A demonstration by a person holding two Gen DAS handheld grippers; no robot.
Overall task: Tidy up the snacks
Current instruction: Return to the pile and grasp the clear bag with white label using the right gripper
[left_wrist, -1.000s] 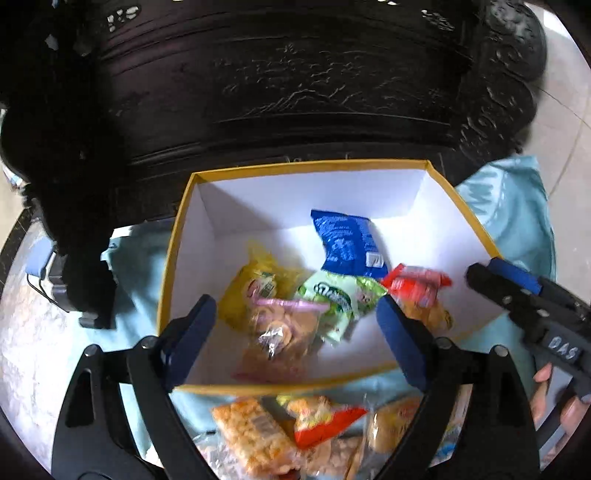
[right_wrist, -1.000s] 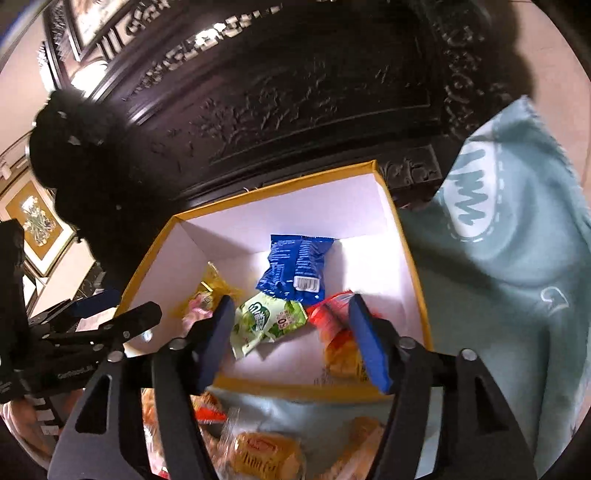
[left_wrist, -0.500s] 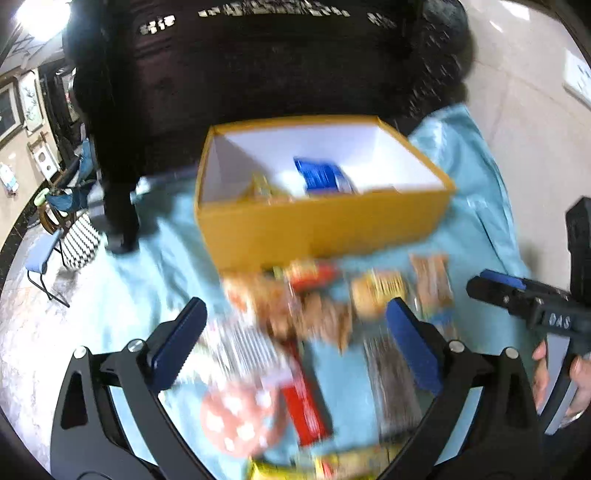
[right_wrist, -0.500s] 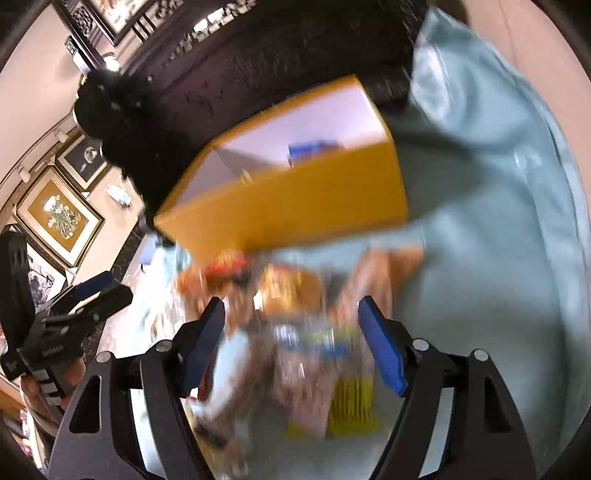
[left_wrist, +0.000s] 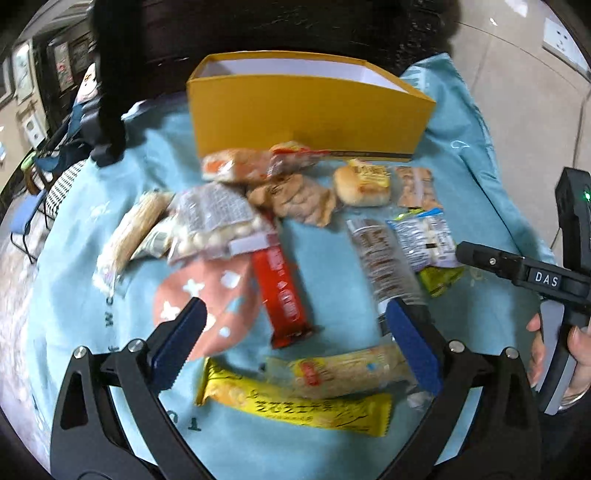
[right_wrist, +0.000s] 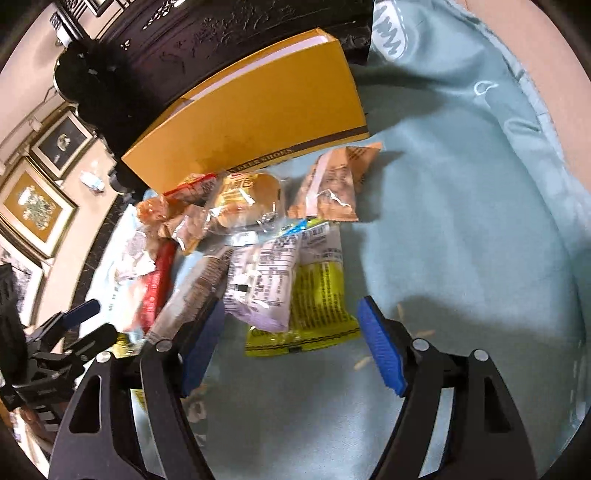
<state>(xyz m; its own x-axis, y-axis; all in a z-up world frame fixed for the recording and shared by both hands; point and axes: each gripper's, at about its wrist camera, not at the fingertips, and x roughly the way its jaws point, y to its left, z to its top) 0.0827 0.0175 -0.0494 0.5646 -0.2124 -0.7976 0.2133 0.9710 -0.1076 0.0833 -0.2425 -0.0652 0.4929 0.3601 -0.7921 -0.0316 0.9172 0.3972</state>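
A yellow cardboard box [left_wrist: 306, 110] stands at the far side of a light blue cloth [left_wrist: 74, 295], with loose snack packs heaped in front of it. My left gripper [left_wrist: 295, 332] is open above a red bar [left_wrist: 282, 291], a long clear pack [left_wrist: 340, 371] and a yellow pack [left_wrist: 295, 404]; its pads touch none of them. My right gripper [right_wrist: 291, 339] is open too. It hovers over a yellow-green pack [right_wrist: 317, 306] and a white-lilac pack [right_wrist: 266, 284]. In this right wrist view the box [right_wrist: 258, 122] lies beyond them.
A pink round pack [left_wrist: 207, 299], a bun [left_wrist: 364, 184] and a brown wafer pack [left_wrist: 384, 266] lie among several other snacks. Dark carved furniture [left_wrist: 295, 26] rises behind the box. Bare cloth [right_wrist: 461, 221] spreads to the right. A hand [left_wrist: 576, 350] holds the right gripper [left_wrist: 480, 258].
Both grippers have drawn back from above the box's inside and sunk over the snack pile on the cloth. Their jaws stand wider than before.
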